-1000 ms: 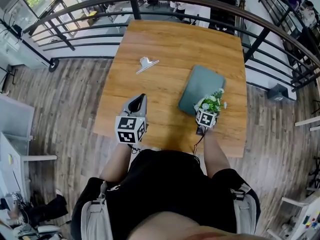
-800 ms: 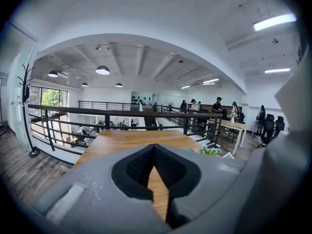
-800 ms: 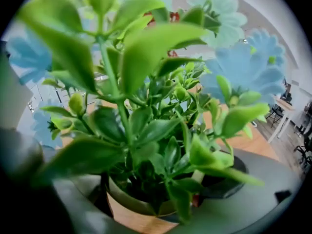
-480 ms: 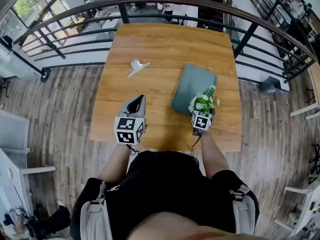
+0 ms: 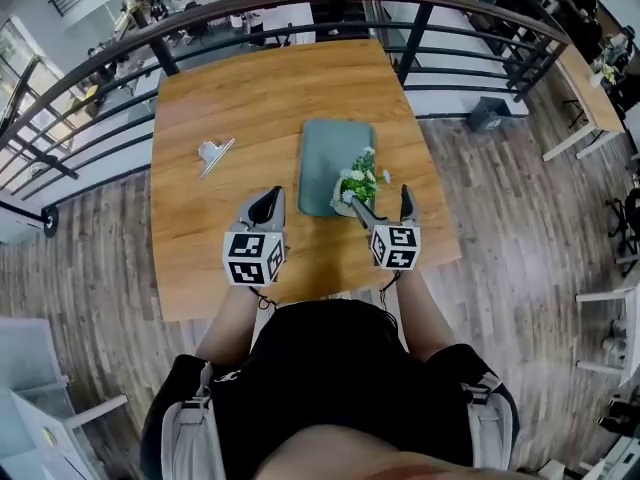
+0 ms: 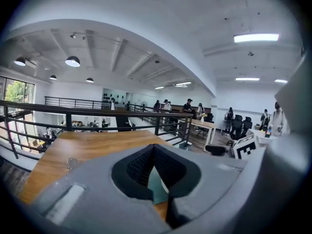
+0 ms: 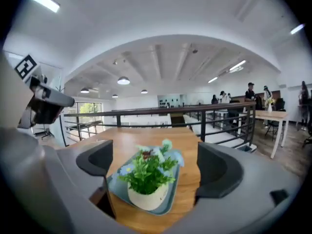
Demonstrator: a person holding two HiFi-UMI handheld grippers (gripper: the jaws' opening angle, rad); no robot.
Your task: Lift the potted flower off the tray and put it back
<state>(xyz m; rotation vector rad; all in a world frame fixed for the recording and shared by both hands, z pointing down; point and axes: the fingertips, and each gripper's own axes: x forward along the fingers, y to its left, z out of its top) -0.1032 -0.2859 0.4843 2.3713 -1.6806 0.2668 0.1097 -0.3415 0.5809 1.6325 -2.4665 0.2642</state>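
Having let go of the pot since the earlier frame, the right gripper is now standing with its jaws wide apart and empty. Just ahead of that opening the potted flower is sitting upright, touching neither pad as far as the right gripper view shows. It is resting on the near end of the tray, which is stretching away from the claw across the table. Off to the claw's left, the left gripper is hovering with its jaws pressed together on nothing. Judging by this, the lift and the return are looking finished; only drawing the claw clear is remaining.
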